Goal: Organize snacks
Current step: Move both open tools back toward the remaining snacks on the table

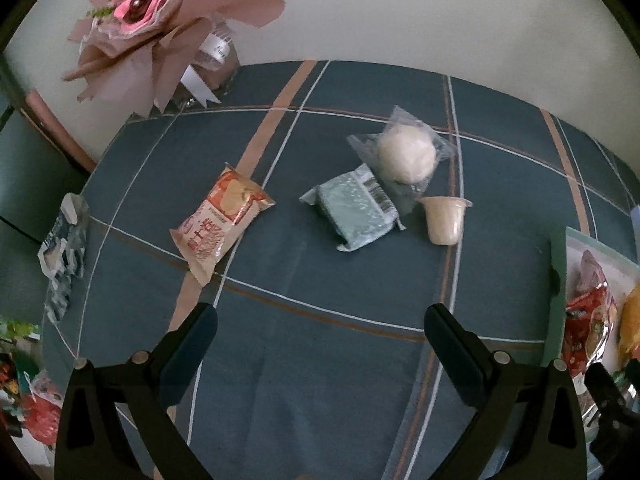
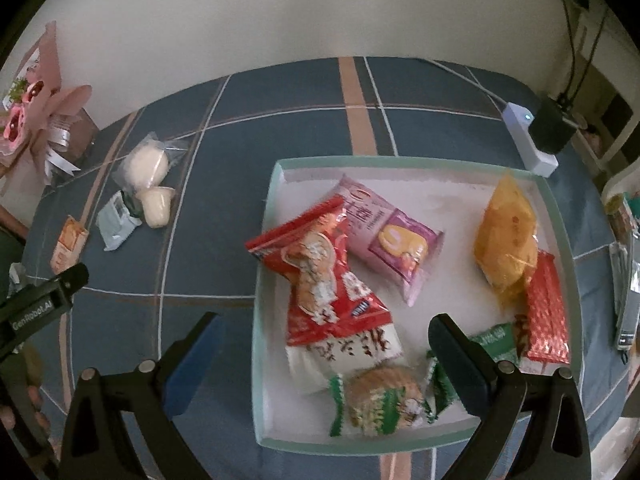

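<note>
Both sets of fingers spread wide, empty. Left gripper over bench; orange packet at 11 o'clock. Right gripper above tray; green-wrapped snack, possibly a cake, between its fingers.

Tablecloth: dark blue, tan and white plaid lines. Tray: pale green rim, white floor. Packets: red-white, pink, orange. Bouquet: pink.
</note>
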